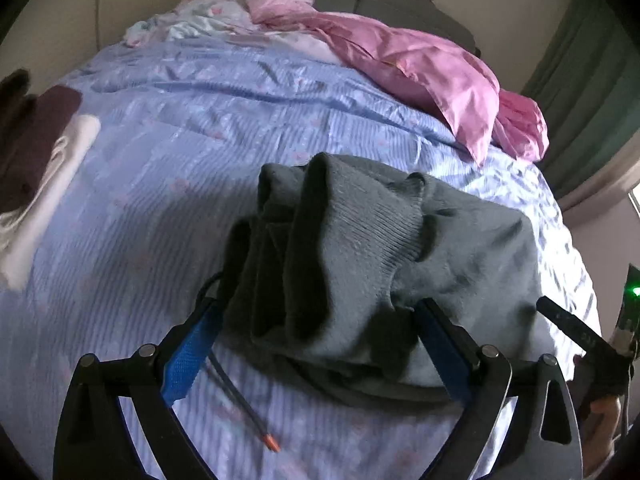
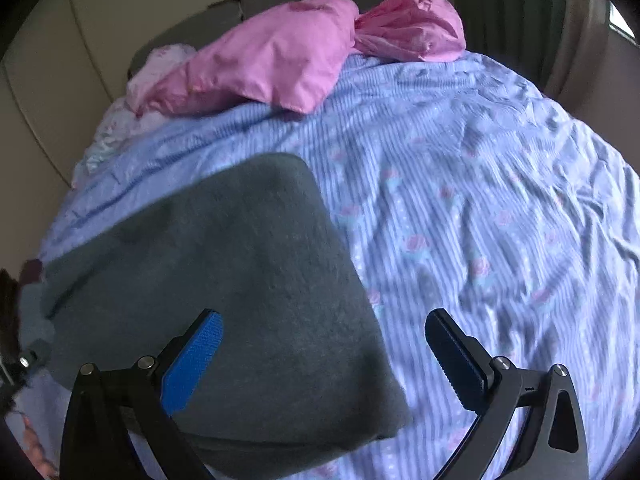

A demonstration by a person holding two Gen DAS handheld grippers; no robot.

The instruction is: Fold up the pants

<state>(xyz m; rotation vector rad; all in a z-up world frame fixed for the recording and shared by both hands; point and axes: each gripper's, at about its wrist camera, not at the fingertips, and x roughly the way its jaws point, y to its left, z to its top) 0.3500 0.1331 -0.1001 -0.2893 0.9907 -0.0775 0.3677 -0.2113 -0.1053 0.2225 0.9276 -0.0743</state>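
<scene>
far left on the bed (image 1: 168,184) there's a dark + white pile (image 1: 44,148) of other clothes, well apart from my work. the pants (image 1: 360,264) are grey knit, lying on the blue sheet near the bed's near edge, partly folded into a thick pad w/ the ribbed cuffs bunched up on top. they look soft, floppy, fairly thick, prob light for their bulk, not slippery, nothing fragile; layers will slump and slide apart if i grab only the top one, so i'd take hold at the folded edge or cuff bundle, pinching all layers together. a drawcord w/ an orange tip (image 1: 272,442) hangs out below the bundle, could snag. left gripper (image 1: 320,320) sits low over the near edge, pointing across the bed toward the pillows (image 1: 432,76), fingers spread wide w/ the cuff bundle between them; fabric fills the gap but the pads aren't pressed in, so i read it as released, not clamping. right gripper (image 2: 324,344) hovers over the right part of the pants (image 2: 224,280), also aimed at the pillows (image 2: 272,64), fingers wide apart and holding nothing; its left pad (image 2: 192,360) is over the cloth, right pad over bare sheet (image 2: 500,200), straddling the pants' right edge. that side looks flat and smooth, so to my eye the fold is well along.
</scene>
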